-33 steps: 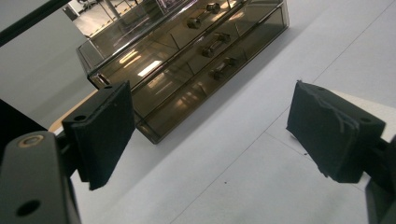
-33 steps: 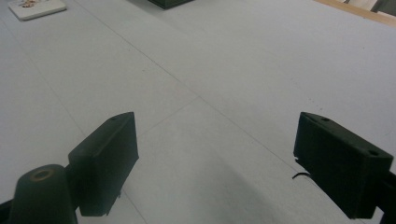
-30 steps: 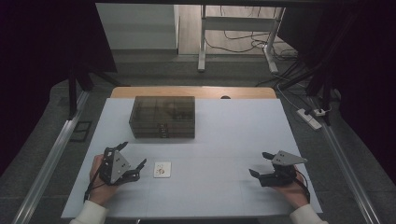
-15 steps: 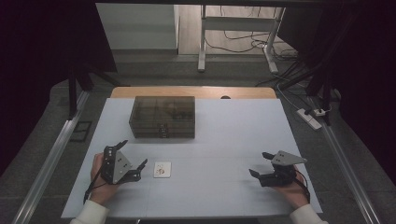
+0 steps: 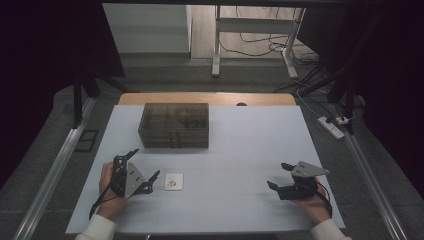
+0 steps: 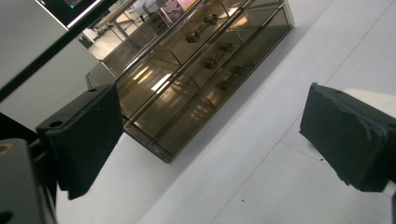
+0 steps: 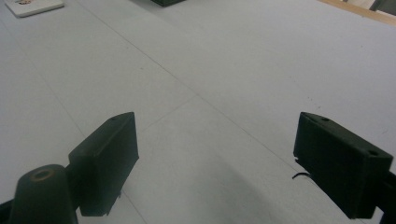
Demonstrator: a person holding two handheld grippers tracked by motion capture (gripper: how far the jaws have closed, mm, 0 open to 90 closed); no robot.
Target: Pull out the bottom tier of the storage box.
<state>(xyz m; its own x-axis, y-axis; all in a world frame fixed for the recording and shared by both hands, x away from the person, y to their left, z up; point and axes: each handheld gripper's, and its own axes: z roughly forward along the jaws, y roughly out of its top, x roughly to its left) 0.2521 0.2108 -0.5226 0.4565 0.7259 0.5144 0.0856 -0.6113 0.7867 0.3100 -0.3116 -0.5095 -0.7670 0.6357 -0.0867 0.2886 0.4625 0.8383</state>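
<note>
A smoky see-through drawer box (image 5: 174,124) stands at the back middle of the white table, its small handles facing me (image 6: 196,70). A small white card (image 5: 174,181) lies flat in front of it. My left gripper (image 5: 145,163) rests at the front left, just left of the card. Its jaws have just been opening a little and stand open and empty (image 6: 210,135), aimed at the box. My right gripper (image 5: 276,175) rests at the front right, also open with bare table between its jaws (image 7: 215,158). The card (image 7: 32,5) lies far off from it.
The white table top (image 5: 240,145) has a wooden strip (image 5: 210,98) along its far edge. Metal rails run along both sides of the table. A power strip (image 5: 331,126) and cables lie on the floor at the right, beyond the table.
</note>
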